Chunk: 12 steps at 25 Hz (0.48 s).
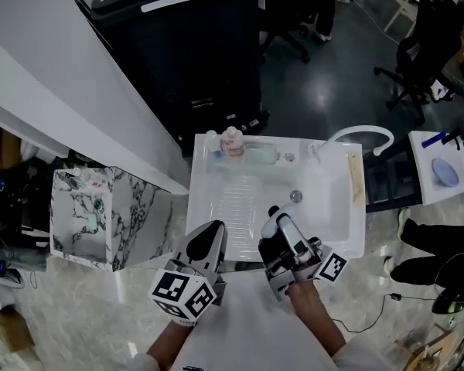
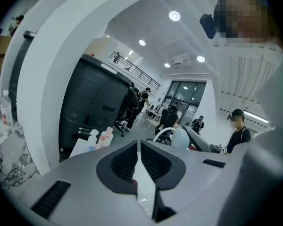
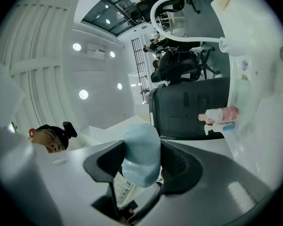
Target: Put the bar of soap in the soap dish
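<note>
Over the near edge of the white sink [image 1: 200,207], I am holding both of my tools side by side. My right gripper [image 1: 274,214] is clamping the pale blue bar of soap [image 3: 142,150] between its two dark pads, and the bar is bulging out above them, so the jaws are standing about a bar's width apart. My left gripper [image 1: 209,232] is hanging just beside it, over the near left corner. Its jaws are pinching almost together with only a thin slit showing, and nothing is sitting between them.

Along the sink's back edge, a pink bottle [image 1: 232,140] is standing at the left, with a smaller white spray bottle [image 1: 214,151] touching it. Just to their right a pale green dish [image 1: 260,155] is lying on the ledge. I cannot tell whether it is the soap dish. A white curved faucet [image 1: 363,134] is arching over the back right corner, and the drain [image 1: 296,196] is sitting in the basin beyond my right gripper. A wooden strip [image 1: 356,178] is lying along the right edge.

To the left of the sink a marble-patterned cabinet [image 1: 100,219] is standing, and behind it a black cabinet [image 1: 185,52].
</note>
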Motion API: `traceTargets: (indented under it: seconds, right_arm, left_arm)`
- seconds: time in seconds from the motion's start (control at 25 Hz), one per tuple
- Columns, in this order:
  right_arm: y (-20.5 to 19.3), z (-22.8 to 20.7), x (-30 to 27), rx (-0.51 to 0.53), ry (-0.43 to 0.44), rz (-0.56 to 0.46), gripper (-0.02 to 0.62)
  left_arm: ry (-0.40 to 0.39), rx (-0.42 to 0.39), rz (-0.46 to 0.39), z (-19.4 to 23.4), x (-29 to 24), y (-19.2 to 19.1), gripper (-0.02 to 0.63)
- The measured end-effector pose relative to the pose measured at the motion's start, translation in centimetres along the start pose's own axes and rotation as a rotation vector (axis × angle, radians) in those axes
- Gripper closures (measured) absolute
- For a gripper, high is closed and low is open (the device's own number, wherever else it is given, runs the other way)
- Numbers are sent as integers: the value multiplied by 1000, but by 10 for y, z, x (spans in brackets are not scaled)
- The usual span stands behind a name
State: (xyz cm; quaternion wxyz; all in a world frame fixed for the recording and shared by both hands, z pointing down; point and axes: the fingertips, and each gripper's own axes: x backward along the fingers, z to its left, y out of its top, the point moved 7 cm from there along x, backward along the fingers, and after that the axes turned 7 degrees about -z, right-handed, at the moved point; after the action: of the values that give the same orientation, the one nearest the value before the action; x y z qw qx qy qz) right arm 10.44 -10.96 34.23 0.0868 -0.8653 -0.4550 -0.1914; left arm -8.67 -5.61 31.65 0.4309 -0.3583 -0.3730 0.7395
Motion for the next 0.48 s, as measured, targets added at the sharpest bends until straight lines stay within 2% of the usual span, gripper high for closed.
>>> traceTargets:
  seconds: [0.24, 0.48]
  right_arm:
    - [17, -17, -16, -20, -11, 19, 353]
    - [19, -25, -21, -10, -28, 3, 353]
  left_arm:
    - [54, 14, -17, 6, -10, 4, 577]
    - [41, 22, -17, 11, -16, 7, 577]
